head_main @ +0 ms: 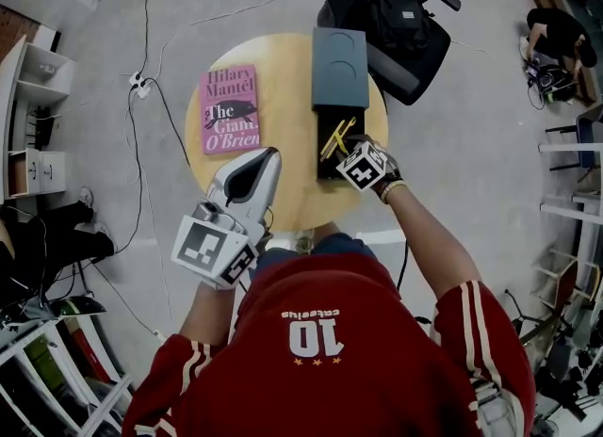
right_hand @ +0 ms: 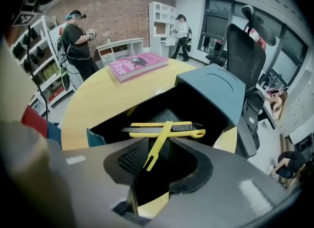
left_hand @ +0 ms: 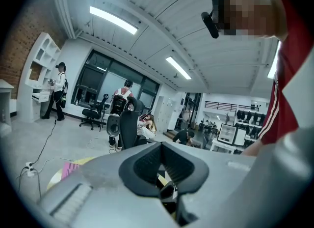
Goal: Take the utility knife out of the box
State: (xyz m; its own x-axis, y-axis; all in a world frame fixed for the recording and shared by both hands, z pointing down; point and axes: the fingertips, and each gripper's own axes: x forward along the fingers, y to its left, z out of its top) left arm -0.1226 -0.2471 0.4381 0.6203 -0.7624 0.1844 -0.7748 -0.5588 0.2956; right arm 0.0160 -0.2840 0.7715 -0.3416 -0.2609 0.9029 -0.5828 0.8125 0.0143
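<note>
Standing on a grey floor, the round wooden table (head_main: pixel 287 157) carries every item, and a black office chair (head_main: pixel 407 25) stands just beyond its far edge.

The box (head_main: pixel 339 68) lies on the right part of the table. A blue-grey cover lies over its far part. Its near part is open and black inside.

A pink book (head_main: pixel 231 110) lies flat on the left part of the table, well apart from the box.

The left gripper (head_main: pixel 267 157) is held over the near edge of the table, between the book and the box, and touches neither. Its jaws are pressed together with nothing between them.

The right gripper (right_hand: pixel 159 165) is tilted steeply down over the open near part of the box. Its jaws are spread. Neither pad presses on anything.

The utility knife (right_hand: pixel 181 129) lies inside the open part of the box, on the black bottom. It is yellow, with a dark ribbed slider and a grey blade end. A thinner yellow strip (right_hand: pixel 158 147) lies across it. The near end of this strip appears in the gap between the spread jaws of the right gripper.
</note>
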